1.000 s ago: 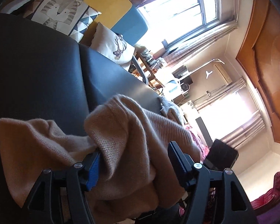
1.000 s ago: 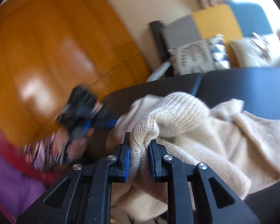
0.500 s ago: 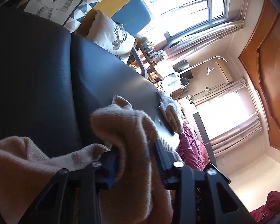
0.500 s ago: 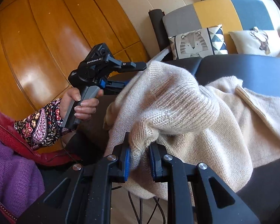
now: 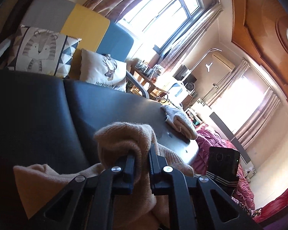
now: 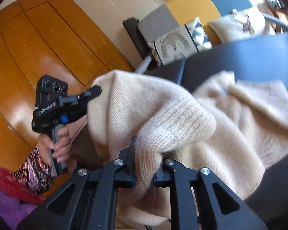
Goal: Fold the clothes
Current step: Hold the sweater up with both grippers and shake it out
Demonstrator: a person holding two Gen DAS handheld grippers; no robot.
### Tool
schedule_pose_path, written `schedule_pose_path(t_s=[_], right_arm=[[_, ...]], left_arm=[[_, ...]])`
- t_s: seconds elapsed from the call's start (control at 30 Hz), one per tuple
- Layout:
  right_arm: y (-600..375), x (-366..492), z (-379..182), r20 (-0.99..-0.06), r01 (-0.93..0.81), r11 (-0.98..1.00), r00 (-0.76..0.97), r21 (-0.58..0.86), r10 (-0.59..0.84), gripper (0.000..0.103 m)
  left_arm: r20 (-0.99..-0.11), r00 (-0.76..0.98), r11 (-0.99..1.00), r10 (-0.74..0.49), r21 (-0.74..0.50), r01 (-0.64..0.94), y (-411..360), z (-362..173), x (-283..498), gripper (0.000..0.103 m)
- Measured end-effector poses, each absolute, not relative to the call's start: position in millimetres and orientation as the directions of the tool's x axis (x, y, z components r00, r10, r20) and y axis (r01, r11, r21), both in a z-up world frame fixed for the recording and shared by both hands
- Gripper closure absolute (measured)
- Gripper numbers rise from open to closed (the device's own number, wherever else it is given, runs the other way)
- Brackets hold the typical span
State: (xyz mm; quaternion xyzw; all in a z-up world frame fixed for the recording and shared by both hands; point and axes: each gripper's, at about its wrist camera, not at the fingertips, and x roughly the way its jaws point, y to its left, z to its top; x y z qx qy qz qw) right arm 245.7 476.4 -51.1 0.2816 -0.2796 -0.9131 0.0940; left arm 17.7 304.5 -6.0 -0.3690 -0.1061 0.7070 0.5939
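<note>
A cream knitted sweater (image 6: 211,118) lies bunched on the dark padded table (image 6: 249,53). My right gripper (image 6: 144,164) is shut on a ribbed fold of it. My left gripper (image 5: 142,163) is shut on another fold of the same sweater (image 5: 124,136), lifted off the dark table (image 5: 38,115). The left gripper also shows in the right wrist view (image 6: 90,95), pressed into the sweater's left side. The right gripper's camera body (image 5: 223,161) shows at the right of the left wrist view.
A folded grey-cream knit (image 5: 179,118) lies at the table's far right edge. Cushions (image 5: 42,49) and a patchwork sofa back (image 5: 86,25) stand behind the table. A wooden wardrobe (image 6: 38,48) is on the left. Red bedding (image 5: 220,149) lies beyond the table.
My left gripper closed on a sweater fold and lifted it. The right gripper kept its hold and the sweater shifted, with the left gripper now nearer.
</note>
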Motion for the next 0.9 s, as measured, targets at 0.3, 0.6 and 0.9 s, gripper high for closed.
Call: schedule_pose_path(t_s=[0.3, 0.6, 0.9], right_arm=[[454, 253, 106, -0.24, -0.019, -0.984, -0.97, 0.177, -0.025, 0.091], [441, 238, 201, -0.056, -0.001, -0.988, -0.998, 0.152, -0.007, 0.092], [430, 220, 269, 0.12, 0.09, -0.983, -0.99, 0.157, -0.071, 0.092]], left_arm=[[-0.155, -0.133, -0.193, 0.979, -0.493, -0.848, 272, 116, 19, 0.093], [0.008, -0.151, -0.137, 0.988, -0.385, -0.913, 254, 203, 41, 0.093], [0.155, -0.143, -0.099, 0.978, -0.263, -0.96, 237, 278, 77, 0.093]])
